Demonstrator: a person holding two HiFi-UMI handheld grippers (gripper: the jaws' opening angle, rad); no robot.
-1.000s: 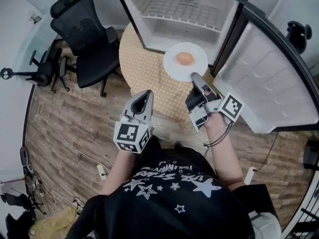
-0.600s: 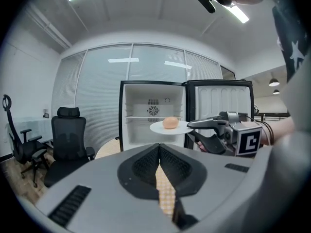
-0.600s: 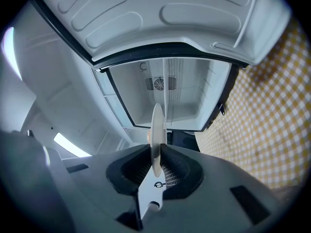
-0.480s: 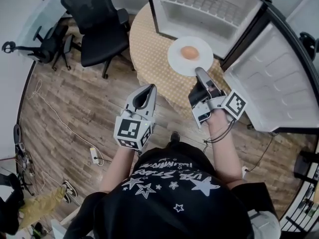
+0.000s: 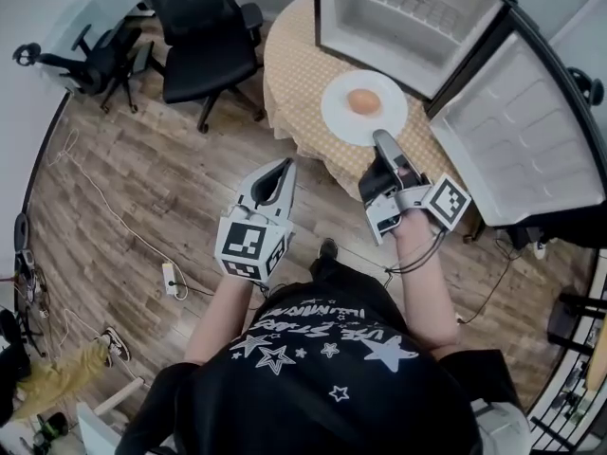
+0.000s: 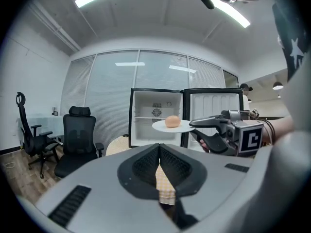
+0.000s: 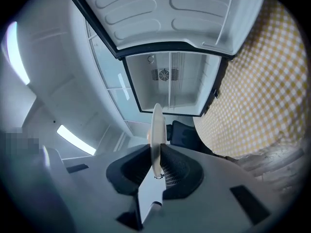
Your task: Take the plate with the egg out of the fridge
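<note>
One brown egg (image 5: pixel 363 101) on white plate (image 5: pixel 335 118)

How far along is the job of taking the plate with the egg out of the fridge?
Done: the plate with the egg is outside the fridge. In hand: the right hand-held gripper pinches its rim and holds it in the air. Left: setting it down, perhaps on the table; the fridge door stands open.
</note>
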